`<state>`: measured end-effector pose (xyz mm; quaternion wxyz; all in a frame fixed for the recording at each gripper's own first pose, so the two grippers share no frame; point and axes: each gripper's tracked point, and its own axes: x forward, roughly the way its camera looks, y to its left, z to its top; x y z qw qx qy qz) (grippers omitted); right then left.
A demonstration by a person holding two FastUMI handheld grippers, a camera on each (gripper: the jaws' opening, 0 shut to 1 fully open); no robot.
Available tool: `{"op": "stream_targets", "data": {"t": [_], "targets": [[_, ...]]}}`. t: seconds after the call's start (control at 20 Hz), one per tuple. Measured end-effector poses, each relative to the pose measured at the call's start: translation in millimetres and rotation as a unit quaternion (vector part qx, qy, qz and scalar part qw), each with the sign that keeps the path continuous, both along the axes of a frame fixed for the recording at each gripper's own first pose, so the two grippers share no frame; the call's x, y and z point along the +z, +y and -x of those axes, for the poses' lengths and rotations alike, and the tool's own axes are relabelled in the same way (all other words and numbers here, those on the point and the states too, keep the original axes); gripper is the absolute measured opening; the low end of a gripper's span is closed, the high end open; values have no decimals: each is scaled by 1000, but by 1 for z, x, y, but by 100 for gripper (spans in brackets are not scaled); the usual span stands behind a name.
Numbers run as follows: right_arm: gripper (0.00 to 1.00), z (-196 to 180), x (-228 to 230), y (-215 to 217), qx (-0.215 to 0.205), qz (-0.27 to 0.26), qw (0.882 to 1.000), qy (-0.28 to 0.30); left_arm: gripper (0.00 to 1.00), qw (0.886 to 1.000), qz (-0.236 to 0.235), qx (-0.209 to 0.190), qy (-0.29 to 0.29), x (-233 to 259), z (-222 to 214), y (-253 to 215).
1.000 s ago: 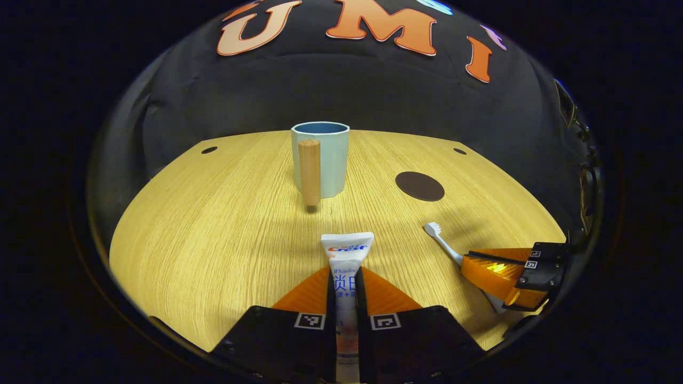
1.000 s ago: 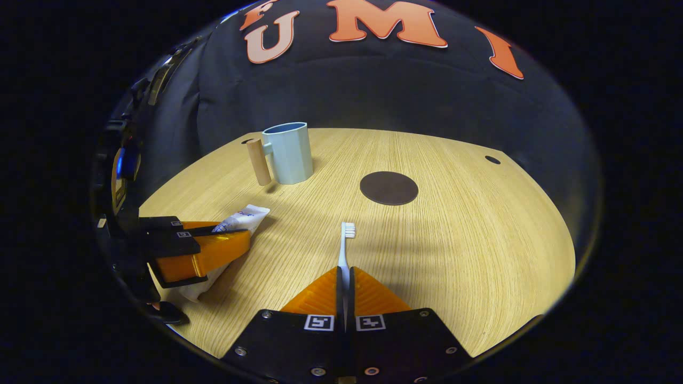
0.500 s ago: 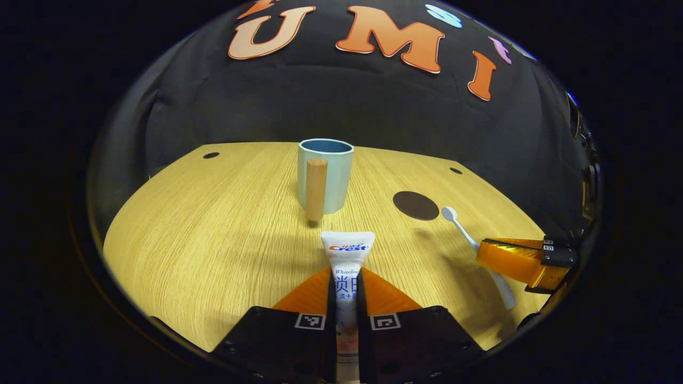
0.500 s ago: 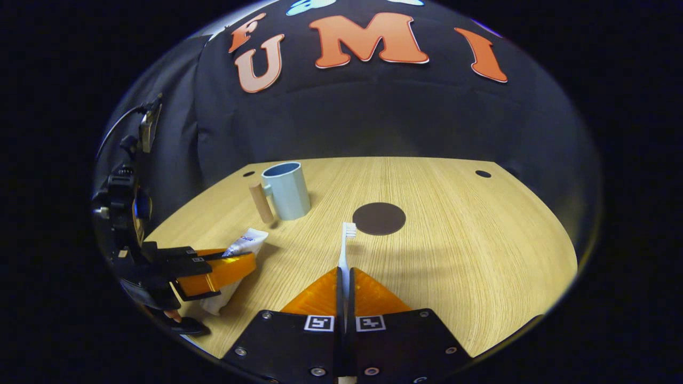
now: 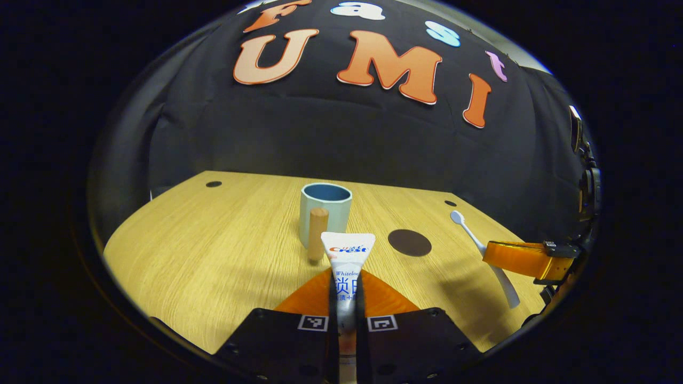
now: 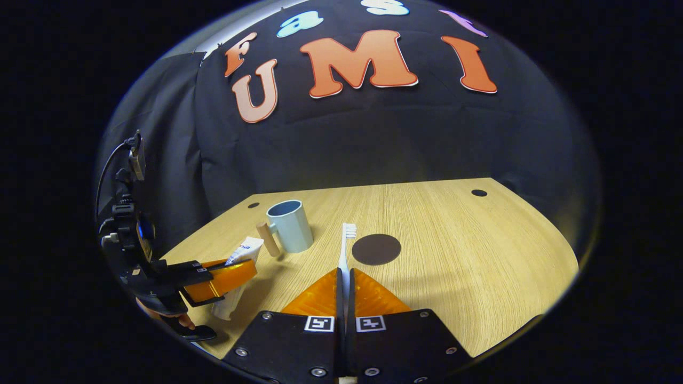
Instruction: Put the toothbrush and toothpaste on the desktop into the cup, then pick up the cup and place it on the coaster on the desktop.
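A white toothpaste tube [image 5: 348,256] sticks forward out of my left gripper [image 5: 346,277], which is shut on it and held above the desktop. My right gripper [image 6: 344,274] is shut on a white toothbrush [image 6: 346,248], bristle end pointing forward. A pale blue cup [image 5: 325,213] with a wooden handle [image 5: 318,233] stands upright ahead of the tube; the right gripper view has the cup [image 6: 290,225] to the left. A dark round coaster [image 5: 409,242] lies right of the cup, and the coaster [image 6: 376,249] sits just past the brush head. The left gripper view shows the right gripper [image 5: 525,258] with the toothbrush [image 5: 480,250].
The wooden desktop [image 6: 469,256] has small dark holes near its far corners [image 6: 478,192]. In the right gripper view the left gripper [image 6: 224,273] hangs at the left edge holding the tube [image 6: 240,266], with a fingertip of the hand below it.
Both grippers have risen off the desktop with the toothpaste and the toothbrush; the cup and coaster now look lower and farther in both views.
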<state>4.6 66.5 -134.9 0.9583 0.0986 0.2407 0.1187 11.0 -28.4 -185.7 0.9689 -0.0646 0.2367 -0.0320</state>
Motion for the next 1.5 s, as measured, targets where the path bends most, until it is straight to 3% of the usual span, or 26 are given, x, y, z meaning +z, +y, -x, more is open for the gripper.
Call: {"op": "stream_targets", "data": {"t": [0.4,0.9,1.2,1.5], "targets": [[1,-12,9,-9,-8,-5,1000,-17,12,995,-14,7,-97,58,-31,8],[1,-40,37,-30,-25,-3,998,-65,12,984,2,16,-179,110,-115,19],[1,-61,42,-45,-42,2,996,-74,12,980,27,-7,-199,126,-164,20],[1,-77,41,-53,-54,6,996,-75,11,980,19,-37,-195,117,-214,24]]}}
